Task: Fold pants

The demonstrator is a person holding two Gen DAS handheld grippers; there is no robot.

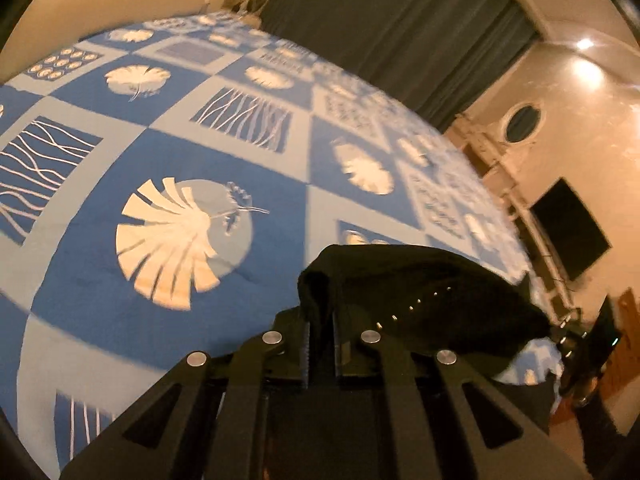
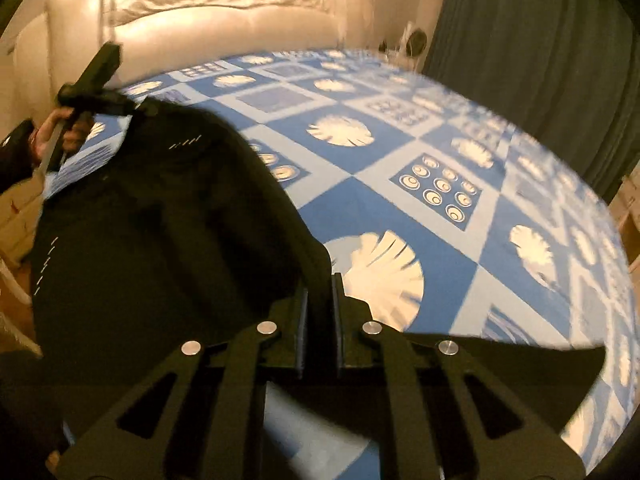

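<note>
So this looks like the very start of the fold, or at best the first move of it. The black pants are lifted off the bed, stretched between the two tools and hanging over the near edge of that blue patterned bedspread, not laid flat on it. The left tool is clamped on a bunched bit of the dark fabric, you can see cloth squeezed up between its fingers, and the rest of the pants drapes away to the right of it. The right tool is pinched together on another edge of the same garment, with fabric running up out of the gap and a flap hanging below it. From the right wrist view you can also spot the left tool further along the pants toward the headboard, with the person's hand on its handle. My guess: nothing is actually folded yet. Both ends are gripped, so what's left is basically everything: lay it out on the bed, bring the legs together, then fold lengthwise. Bed ahead of the pants is open for that.
</note>
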